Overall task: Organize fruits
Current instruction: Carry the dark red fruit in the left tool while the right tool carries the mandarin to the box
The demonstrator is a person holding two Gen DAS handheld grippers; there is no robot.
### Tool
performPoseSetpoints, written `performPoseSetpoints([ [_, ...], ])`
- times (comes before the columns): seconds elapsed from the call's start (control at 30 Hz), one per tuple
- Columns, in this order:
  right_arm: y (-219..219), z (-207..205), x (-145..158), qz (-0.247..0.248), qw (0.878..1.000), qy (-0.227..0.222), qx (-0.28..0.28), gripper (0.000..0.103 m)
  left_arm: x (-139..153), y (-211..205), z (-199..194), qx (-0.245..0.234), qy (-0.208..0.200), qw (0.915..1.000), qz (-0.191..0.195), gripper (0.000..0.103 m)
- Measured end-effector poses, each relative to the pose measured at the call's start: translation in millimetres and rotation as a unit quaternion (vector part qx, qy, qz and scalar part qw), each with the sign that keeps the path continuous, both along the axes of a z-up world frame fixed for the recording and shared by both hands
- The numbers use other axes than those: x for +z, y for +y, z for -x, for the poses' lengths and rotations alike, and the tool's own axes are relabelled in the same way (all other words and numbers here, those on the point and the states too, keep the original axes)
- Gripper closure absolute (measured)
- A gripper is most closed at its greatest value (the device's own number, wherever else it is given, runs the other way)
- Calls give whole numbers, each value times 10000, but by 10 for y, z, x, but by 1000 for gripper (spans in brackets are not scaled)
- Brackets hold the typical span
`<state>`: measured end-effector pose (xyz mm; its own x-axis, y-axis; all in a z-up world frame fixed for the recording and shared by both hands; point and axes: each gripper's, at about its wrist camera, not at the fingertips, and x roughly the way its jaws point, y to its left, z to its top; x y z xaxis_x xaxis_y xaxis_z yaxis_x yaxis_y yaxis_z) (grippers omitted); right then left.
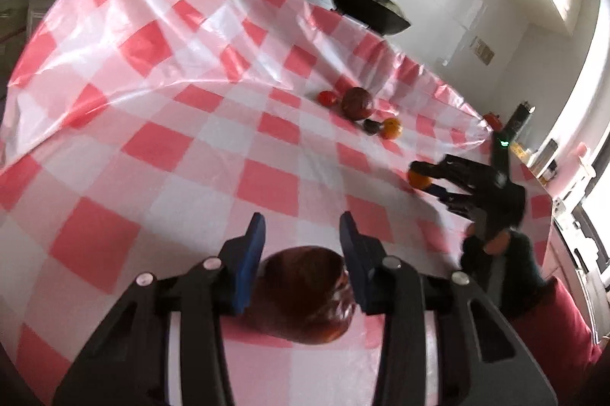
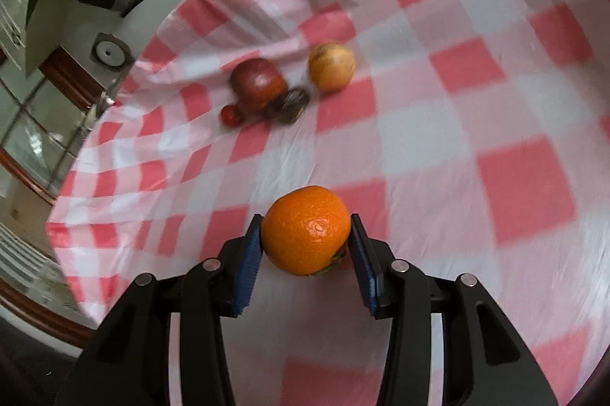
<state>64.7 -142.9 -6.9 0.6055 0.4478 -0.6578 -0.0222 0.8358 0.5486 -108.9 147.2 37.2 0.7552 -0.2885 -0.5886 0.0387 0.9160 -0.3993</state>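
My left gripper point(image 1: 303, 228) is shut on a dark red apple point(image 1: 305, 295), held deep between the blue pads above the red-and-white checked tablecloth point(image 1: 152, 124). My right gripper point(image 2: 307, 227) is shut on an orange point(image 2: 307, 230); it also shows in the left wrist view point(image 1: 423, 173) with the orange point(image 1: 418, 179), at the right. A cluster of fruit lies on the cloth: a red apple point(image 2: 258, 82), a yellow apple point(image 2: 331, 65), a small tomato point(image 2: 231, 115) and a dark fruit point(image 2: 291, 105). The same cluster shows far off in the left wrist view point(image 1: 356, 103).
A black frying pan point(image 1: 366, 5) sits beyond the table's far edge. A counter with bottles and jars point(image 1: 533, 146) runs along the right. The cloth is wrinkled and hangs over the table edge point(image 2: 76, 215) at the left.
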Motion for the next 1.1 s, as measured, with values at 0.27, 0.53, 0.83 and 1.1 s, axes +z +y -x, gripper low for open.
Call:
performPoseSetpoints([
  [0.27,264,321,64,346,9991,-156,169,59,-54,43,18,-103,117,9998,-133,31],
  [0.53,340,637,93,270,9986,-224,384,59,-52,-280,108,-809,198,9911,-1039,9],
  [0.83,615,1075,167,426,9950,-367,827,59,-175,-333,68,-876,542,9864,-1277,50],
  [1.1,1024,1479,139,645,9863,-348,1476,59,-152,-133,329,-658,363,9904,-1157,50],
])
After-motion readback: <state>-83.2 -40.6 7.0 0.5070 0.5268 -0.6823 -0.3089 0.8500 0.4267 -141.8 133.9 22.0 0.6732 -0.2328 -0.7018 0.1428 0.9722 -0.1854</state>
